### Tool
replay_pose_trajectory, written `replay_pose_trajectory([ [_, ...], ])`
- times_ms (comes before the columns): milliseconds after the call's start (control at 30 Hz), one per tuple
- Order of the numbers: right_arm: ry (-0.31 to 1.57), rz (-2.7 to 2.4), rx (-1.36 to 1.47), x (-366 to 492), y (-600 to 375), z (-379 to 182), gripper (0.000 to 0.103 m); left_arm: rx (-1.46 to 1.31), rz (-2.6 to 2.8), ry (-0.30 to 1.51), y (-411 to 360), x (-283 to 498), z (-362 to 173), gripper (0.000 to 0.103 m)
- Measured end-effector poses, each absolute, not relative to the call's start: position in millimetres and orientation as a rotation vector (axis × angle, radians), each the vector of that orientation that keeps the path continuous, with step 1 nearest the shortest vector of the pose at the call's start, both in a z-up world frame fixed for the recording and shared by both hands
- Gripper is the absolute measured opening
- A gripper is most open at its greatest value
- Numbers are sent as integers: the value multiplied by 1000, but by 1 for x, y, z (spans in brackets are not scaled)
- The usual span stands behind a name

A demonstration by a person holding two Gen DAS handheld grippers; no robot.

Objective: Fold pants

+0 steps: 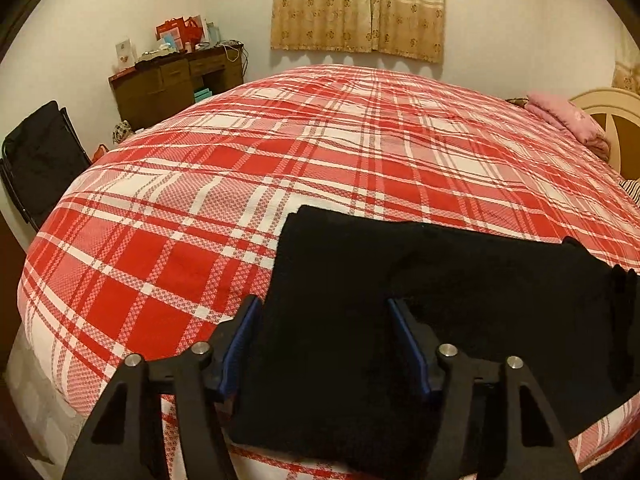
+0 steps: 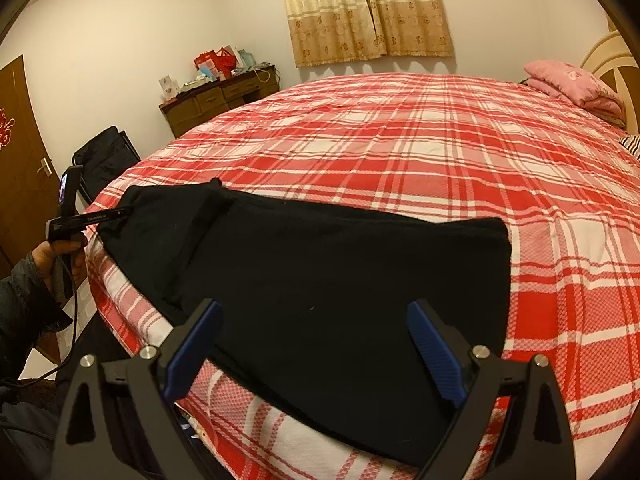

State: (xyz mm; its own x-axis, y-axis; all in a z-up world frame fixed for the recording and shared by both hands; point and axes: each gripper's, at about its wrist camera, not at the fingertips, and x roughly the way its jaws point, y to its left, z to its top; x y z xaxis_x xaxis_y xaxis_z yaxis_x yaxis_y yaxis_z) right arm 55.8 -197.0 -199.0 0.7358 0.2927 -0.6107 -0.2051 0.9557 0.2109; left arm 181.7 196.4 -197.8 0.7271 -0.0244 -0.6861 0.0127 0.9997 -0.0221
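We've got the folded black fabric pants (image 2: 320,276) lying flat at the near edge of the red-and-white plaid bed (image 1: 280,152); left gripper (image 1: 324,344) and right gripper (image 2: 316,344) jaws both spread wide, holding nothing.

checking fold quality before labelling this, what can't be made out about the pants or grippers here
- Black fabric pants: seams and layer count lost in uniform black, both views.
- Pants' near edge: hidden behind the open right gripper in the right wrist view and the open left gripper in the left.
- Red plaid bedspread beneath the pants: covered.
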Motion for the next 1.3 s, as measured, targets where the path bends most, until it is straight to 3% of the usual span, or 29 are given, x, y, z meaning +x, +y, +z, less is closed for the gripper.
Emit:
replay_pose_trajectory([
  [167,696,273,127,56,-196,-199,96,-22,-25,751,199,180,-196,54],
  [233,699,271,124,56,-196,-200,96,-22,-22,752,197,179,-194,46],
  [300,701,268,120,57,-195,-200,96,-49,-34,752,195,176,-191,32],
  [400,700,266,117,57,-195,-201,96,-23,-30,732,186,170,-182,24],
  [700,697,266,105,55,-194,-201,96,0,-45,704,169,163,-161,21],
  [933,669,259,117,52,-198,-196,96,-156,-204,676,150,148,-122,21],
  [1300,580,203,156,48,-222,-177,96,-109,-450,576,58,120,-54,21],
])
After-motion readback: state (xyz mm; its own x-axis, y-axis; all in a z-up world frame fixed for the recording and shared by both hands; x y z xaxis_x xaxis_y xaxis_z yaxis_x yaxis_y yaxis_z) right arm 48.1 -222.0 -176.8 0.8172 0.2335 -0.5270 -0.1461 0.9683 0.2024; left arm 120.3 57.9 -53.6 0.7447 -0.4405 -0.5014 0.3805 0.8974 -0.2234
